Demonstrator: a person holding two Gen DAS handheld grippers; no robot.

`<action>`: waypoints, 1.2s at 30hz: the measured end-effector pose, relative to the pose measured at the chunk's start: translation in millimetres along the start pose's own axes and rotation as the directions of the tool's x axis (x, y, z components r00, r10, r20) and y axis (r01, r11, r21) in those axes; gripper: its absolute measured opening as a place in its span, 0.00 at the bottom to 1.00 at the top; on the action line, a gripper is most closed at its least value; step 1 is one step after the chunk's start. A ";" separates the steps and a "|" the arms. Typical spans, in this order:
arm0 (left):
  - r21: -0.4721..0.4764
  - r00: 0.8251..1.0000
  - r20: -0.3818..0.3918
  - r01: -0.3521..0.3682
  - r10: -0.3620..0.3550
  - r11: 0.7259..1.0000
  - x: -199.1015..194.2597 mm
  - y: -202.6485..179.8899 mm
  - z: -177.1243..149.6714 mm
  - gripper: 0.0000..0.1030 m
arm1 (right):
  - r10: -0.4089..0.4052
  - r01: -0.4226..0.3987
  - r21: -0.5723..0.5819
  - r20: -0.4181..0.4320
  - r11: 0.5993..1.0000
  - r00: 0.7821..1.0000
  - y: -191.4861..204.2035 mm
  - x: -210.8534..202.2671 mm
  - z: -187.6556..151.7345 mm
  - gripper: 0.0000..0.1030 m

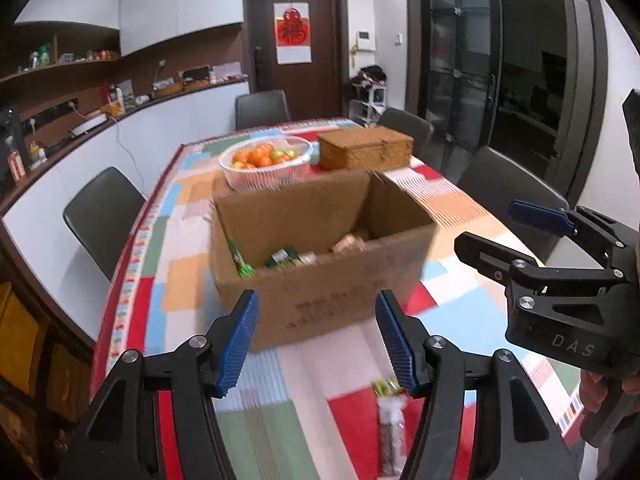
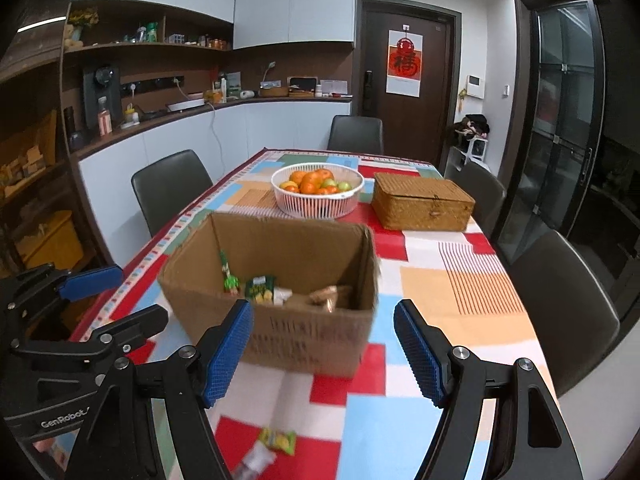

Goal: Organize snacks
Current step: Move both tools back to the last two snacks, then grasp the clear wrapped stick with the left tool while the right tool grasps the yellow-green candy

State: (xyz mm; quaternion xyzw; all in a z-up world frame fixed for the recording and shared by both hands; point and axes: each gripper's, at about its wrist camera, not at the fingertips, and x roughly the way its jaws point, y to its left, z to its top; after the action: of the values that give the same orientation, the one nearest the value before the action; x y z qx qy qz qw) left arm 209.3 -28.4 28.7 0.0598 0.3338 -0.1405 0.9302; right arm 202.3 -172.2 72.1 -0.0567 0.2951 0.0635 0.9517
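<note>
An open cardboard box [image 1: 320, 280] stands on the table and holds several snack packets [image 1: 284, 258]; it also shows in the right wrist view [image 2: 280, 332] with packets [image 2: 260, 288] inside. A yellow-green snack packet [image 2: 278, 440] and a clear-wrapped snack [image 1: 390, 428] lie on the cloth in front of the box. My left gripper [image 1: 316, 340] is open and empty, just before the box. My right gripper [image 2: 324, 352] is open and empty, beside the left one; it shows in the left wrist view [image 1: 520, 236].
A white basket of oranges [image 2: 318, 188] and a woven lidded box [image 2: 422, 200] sit behind the cardboard box on the patchwork tablecloth [image 2: 460, 292]. Grey chairs [image 2: 170, 188] surround the table. A counter with shelves runs along the left wall.
</note>
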 end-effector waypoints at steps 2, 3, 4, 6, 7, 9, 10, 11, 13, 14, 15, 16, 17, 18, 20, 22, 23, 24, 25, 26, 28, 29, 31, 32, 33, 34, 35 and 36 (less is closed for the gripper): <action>0.005 1.000 -0.025 0.017 -0.017 1.000 1.2 -8.4 -11.3 0.58 | 0.000 0.000 -0.002 -0.012 1.000 1.000 -2.3 -7.3 -12.1 0.71; 0.005 0.999 -0.037 0.027 -0.027 1.000 2.5 -12.5 -16.4 0.58 | 0.000 0.000 0.000 -0.019 1.000 1.000 -3.9 -9.6 -17.5 0.71; 0.009 0.998 -0.053 0.039 -0.038 0.999 4.0 -16.4 -22.0 0.58 | 0.000 0.000 0.003 -0.027 1.000 1.000 -5.8 -11.4 -23.3 0.71; 0.014 0.996 -0.080 0.047 -0.045 0.999 7.6 -22.6 -32.6 0.58 | 0.001 -0.001 0.007 -0.044 1.000 0.999 -8.4 -13.1 -33.8 0.71; 0.019 0.994 -0.097 0.058 -0.056 0.998 10.3 -26.1 -38.7 0.58 | 0.000 0.001 0.008 -0.056 1.000 0.998 -9.6 -13.3 -40.5 0.71; 0.020 0.990 -0.122 0.074 -0.071 0.997 14.6 -31.9 -50.4 0.58 | 0.000 0.001 0.013 -0.088 1.000 0.996 -12.2 -11.7 -54.7 0.71; 0.024 0.988 -0.132 0.080 -0.076 0.996 16.9 -34.4 -55.1 0.57 | 0.000 0.001 0.016 -0.100 1.000 0.995 -13.2 -10.9 -60.6 0.71; 0.027 0.986 -0.145 0.084 -0.079 0.996 19.8 -37.3 -60.8 0.57 | 0.003 -0.001 0.021 -0.117 1.000 0.993 -14.4 -9.4 -67.7 0.71; 0.028 0.982 -0.166 0.100 -0.094 0.995 24.9 -40.6 -69.7 0.57 | 0.009 -0.004 0.033 -0.149 0.999 0.989 -16.9 -6.0 -80.8 0.71; 0.029 0.978 -0.181 0.108 -0.101 0.994 27.8 -42.4 -73.9 0.57 | 0.011 -0.004 0.042 -0.169 0.999 0.986 -18.3 -3.4 -88.3 0.71; 0.028 0.974 -0.198 0.117 -0.109 0.993 32.2 -43.8 -79.4 0.57 | 0.012 -0.004 0.048 -0.184 0.999 0.983 -19.2 -2.2 -94.0 0.71; 0.029 0.971 -0.211 0.125 -0.116 0.992 35.7 -45.4 -84.2 0.56 | 0.013 -0.003 0.050 -0.195 0.999 0.981 -19.5 -1.7 -99.5 0.71; 0.028 0.968 -0.222 0.129 -0.120 0.991 39.0 -46.5 -88.8 0.55 | 0.013 -0.002 0.052 -0.211 0.999 0.978 -20.1 0.2 -105.6 0.71; 0.026 0.963 -0.240 0.136 -0.126 0.990 43.3 -48.1 -94.2 0.53 | 0.014 -0.003 0.051 -0.220 0.999 0.975 -20.8 1.6 -109.8 0.71; 0.019 0.953 -0.268 0.150 -0.140 0.988 50.2 -48.7 -101.3 0.50 | 0.011 -0.001 0.043 -0.240 0.999 0.971 -19.9 4.2 -118.7 0.71; 0.005 0.942 -0.296 0.165 -0.156 0.986 57.5 -49.3 -108.4 0.48 | 0.013 -0.002 0.041 -0.261 0.999 0.965 -20.5 7.2 -126.8 0.71; 0.002 0.939 -0.306 0.169 -0.160 0.986 60.2 -49.8 -111.0 0.48 | 0.015 -0.003 0.043 -0.270 0.999 0.963 -20.7 9.1 -130.0 0.71; 0.000 0.935 -0.316 0.171 -0.162 0.985 63.2 -50.4 -114.0 0.47 | 0.017 -0.004 0.046 -0.277 0.999 0.961 -20.6 10.3 -132.7 0.71; 0.000 0.932 -0.325 0.170 -0.161 0.985 65.6 -51.1 -116.1 0.46 | 0.019 -0.006 0.047 -0.283 0.999 0.959 -20.2 11.5 -134.8 0.71; -0.001 0.928 -0.336 0.171 -0.161 0.985 69.1 -51.6 -119.1 0.45 | 0.021 -0.008 0.046 -0.291 0.999 0.957 -19.8 13.1 -138.0 0.71; -0.005 0.921 -0.356 0.171 -0.162 0.985 74.1 -52.4 -123.6 0.40 | 0.024 -0.010 0.049 -0.306 0.999 0.952 -19.2 16.5 -143.7 0.71; -0.007 0.917 -0.363 0.173 -0.164 0.985 76.3 -53.0 -125.8 0.39 | 0.029 -0.013 0.052 -0.315 0.999 0.948 -18.8 18.4 -147.0 0.71; -0.007 0.912 -0.378 0.171 -0.161 0.985 81.5 -54.7 -129.9 0.37 | 0.034 -0.016 0.058 -0.330 0.998 0.944 -18.0 21.8 -152.2 0.71; -0.004 0.911 -0.382 0.166 -0.155 0.986 84.0 -55.6 -131.5 0.37 | 0.039 -0.019 0.063 -0.339 0.998 0.940 -17.9 23.9 -154.9 0.71; -0.001 0.910 -0.387 0.162 -0.150 0.987 86.0 -56.4 -132.8 0.35 | 0.043 -0.021 0.066 -0.344 0.998 0.938 -17.6 25.1 -156.4 0.71; 0.001 0.908 -0.393 0.160 -0.146 0.987 88.4 -57.3 -133.7 0.33 | 0.046 -0.023 0.070 -0.350 0.997 0.936 -17.6 26.6 -158.3 0.71; 0.004 0.906 -0.398 0.158 -0.144 0.987 90.2 -58.2 -134.8 0.32 | 0.049 -0.024 0.073 -0.357 0.997 0.933 -17.7 28.5 -160.3 0.71; 0.007 0.904 -0.404 0.155 -0.139 0.988 92.4 -59.3 -136.3 0.31 | 0.050 -0.025 0.074 -0.360 0.997 0.932 -17.6 29.8 -161.3 0.71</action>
State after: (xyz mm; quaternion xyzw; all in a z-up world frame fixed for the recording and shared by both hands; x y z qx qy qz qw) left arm 177.3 -77.5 -136.3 0.0804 0.5186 -0.2016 0.8270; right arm 139.9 -210.4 -75.7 -0.0291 0.4682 0.0598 0.8811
